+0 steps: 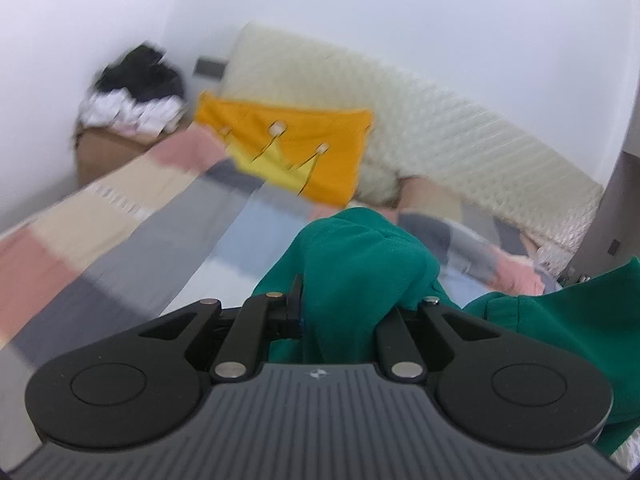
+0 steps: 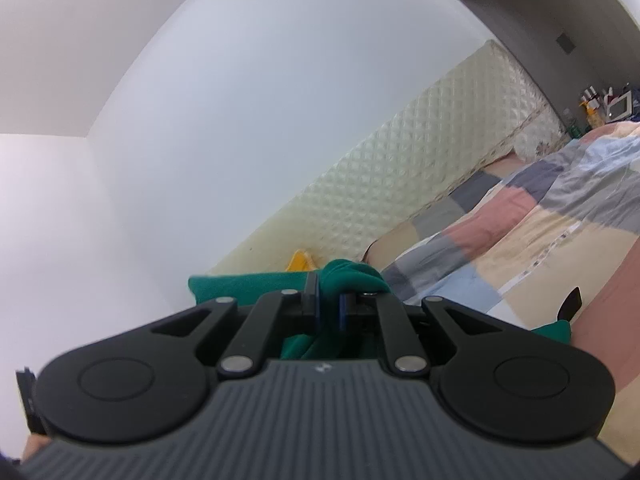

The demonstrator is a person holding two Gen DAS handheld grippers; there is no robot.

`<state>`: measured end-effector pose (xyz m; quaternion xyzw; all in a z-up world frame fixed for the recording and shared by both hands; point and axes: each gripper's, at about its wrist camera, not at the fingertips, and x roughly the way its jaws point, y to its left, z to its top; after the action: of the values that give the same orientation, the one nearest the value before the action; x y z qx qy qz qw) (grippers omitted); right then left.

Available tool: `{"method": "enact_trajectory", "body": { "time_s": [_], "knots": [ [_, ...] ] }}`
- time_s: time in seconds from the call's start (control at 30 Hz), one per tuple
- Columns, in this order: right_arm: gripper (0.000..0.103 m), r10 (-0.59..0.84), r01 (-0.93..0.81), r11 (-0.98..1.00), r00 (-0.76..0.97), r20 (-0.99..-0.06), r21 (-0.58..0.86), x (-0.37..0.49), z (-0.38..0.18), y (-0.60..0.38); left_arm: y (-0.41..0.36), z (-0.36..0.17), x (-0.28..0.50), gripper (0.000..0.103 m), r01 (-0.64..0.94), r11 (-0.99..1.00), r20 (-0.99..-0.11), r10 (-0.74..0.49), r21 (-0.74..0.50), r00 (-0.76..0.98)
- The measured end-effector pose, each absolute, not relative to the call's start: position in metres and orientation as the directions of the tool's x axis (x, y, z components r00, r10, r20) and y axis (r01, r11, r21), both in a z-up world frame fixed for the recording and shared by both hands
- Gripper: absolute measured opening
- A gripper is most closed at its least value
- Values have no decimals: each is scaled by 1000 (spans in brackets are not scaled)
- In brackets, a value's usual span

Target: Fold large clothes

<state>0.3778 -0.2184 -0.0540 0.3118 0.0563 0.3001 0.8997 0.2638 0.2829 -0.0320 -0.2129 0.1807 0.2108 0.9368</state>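
Bunching between both tools, green garment (image 1: 360,256) hangs above the patchwork bed (image 1: 140,216): left hand-held gripper (image 1: 356,300) clamped on it, right hand-held gripper (image 2: 330,300) likewise. Orange cloth (image 1: 288,148) lies beyond, near the quilted headboard (image 1: 460,136).

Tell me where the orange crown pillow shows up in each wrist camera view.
Left wrist: orange crown pillow upper centre, against the quilted mattress.
Right wrist: only an orange sliver above the green garment, probably it.
Shared landmark: the quilted mattress along the wall.
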Motion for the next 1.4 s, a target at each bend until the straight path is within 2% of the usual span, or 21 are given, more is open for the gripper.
{"method": "enact_trajectory", "body": {
  "time_s": [0.1, 0.2, 0.37, 0.47, 0.5, 0.67, 0.77, 0.83, 0.93, 0.97, 1.03, 1.1, 1.13, 1.3, 1.4],
  "knots": [
    [12, 571, -454, 635, 820, 15, 626, 378, -58, -212, 291, -57, 252, 14, -513, 793, -511, 307, -330, 803],
    [12, 558, -363, 657, 824, -103, 661, 388, -78, -208, 290, -84, 259, 15, -572, 756, -574, 326, -319, 751],
    [13, 494, -194, 721, 818, -296, 666, 425, -120, -203, 290, -108, 291, 18, -634, 731, -608, 390, -252, 692],
    [14, 467, -122, 736, 803, -369, 666, 445, -142, -199, 289, -116, 311, 23, -651, 725, -627, 404, -224, 666],
    [14, 459, -103, 743, 797, -393, 661, 446, -148, -196, 291, -120, 317, 27, -655, 723, -634, 405, -220, 659],
    [15, 422, -4, 770, 753, -505, 637, 464, -183, -192, 306, -145, 344, 33, -664, 719, -672, 390, -206, 630],
    [15, 415, 35, 757, 746, -521, 653, 466, -192, -193, 311, -151, 347, 40, -674, 702, -686, 374, -230, 624],
    [15, 418, 37, 751, 746, -518, 659, 468, -193, -194, 311, -149, 346, 57, -672, 702, -691, 365, -235, 624],
    [17, 431, 30, 738, 748, -505, 674, 460, -185, -196, 305, -144, 341, 75, -662, 717, -709, 350, -218, 612],
    [21, 435, 23, 735, 751, -497, 678, 454, -181, -197, 303, -142, 339, 77, -662, 723, -718, 353, -197, 599],
    [41, 449, 6, 724, 755, -478, 690, 445, -171, -199, 297, -139, 333, 82, -655, 735, -737, 342, -177, 583],
    [87, 466, -21, 713, 761, -451, 701, 436, -161, -200, 292, -135, 325, 84, -636, 750, -746, 318, -179, 585],
    [94, 465, -33, 716, 768, -441, 697, 432, -156, -200, 288, -132, 319, 85, -618, 767, -747, 305, -175, 590],
    [94, 482, -141, 747, 787, -384, 650, 418, -129, -191, 258, -106, 296, 91, -520, 849, -723, 302, -93, 622],
    [94, 519, -239, 751, 790, -327, 615, 410, -116, -181, 239, -91, 287, 91, -460, 883, -717, 260, -95, 647]
  ]
}}
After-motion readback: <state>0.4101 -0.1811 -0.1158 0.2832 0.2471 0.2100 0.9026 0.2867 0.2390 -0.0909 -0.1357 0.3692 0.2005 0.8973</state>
